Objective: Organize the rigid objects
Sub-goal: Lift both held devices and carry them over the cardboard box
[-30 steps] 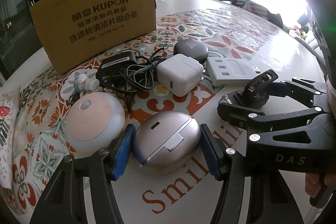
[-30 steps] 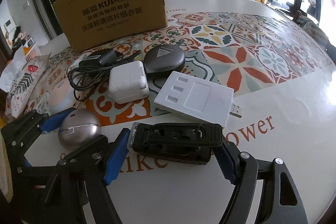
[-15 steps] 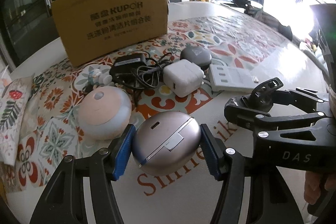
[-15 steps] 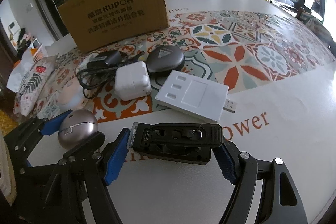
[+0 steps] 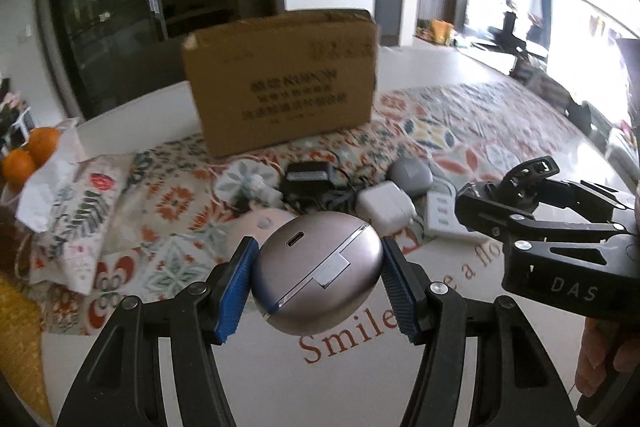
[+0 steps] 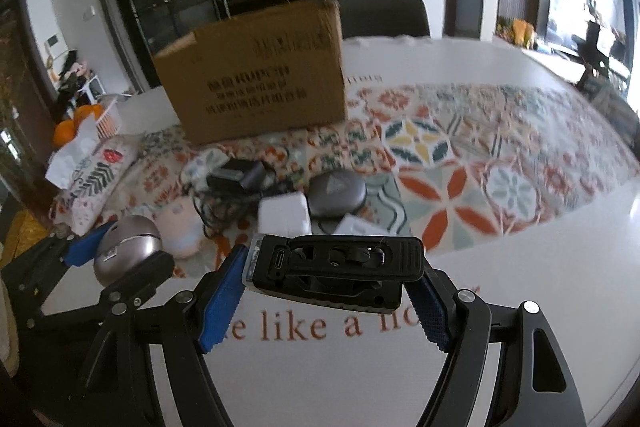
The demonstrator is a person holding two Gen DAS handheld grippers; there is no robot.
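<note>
My left gripper is shut on a silver oval case and holds it above the table; it also shows at the left of the right wrist view. My right gripper is shut on a black clip-like device, lifted off the table; it shows in the left wrist view. A brown cardboard box stands behind on the patterned mat. On the mat lie a white charger cube, a black adapter with cable, a dark grey round case, a pink round object and a white flat hub.
A patterned cloth pouch and crumpled paper lie at the left. Oranges sit at the far left edge. A dark chair stands behind the box. The white table carries printed lettering in front.
Both grippers have risen with their objects and now look over the items toward the box. The view has tilted up and is blurred by motion.
</note>
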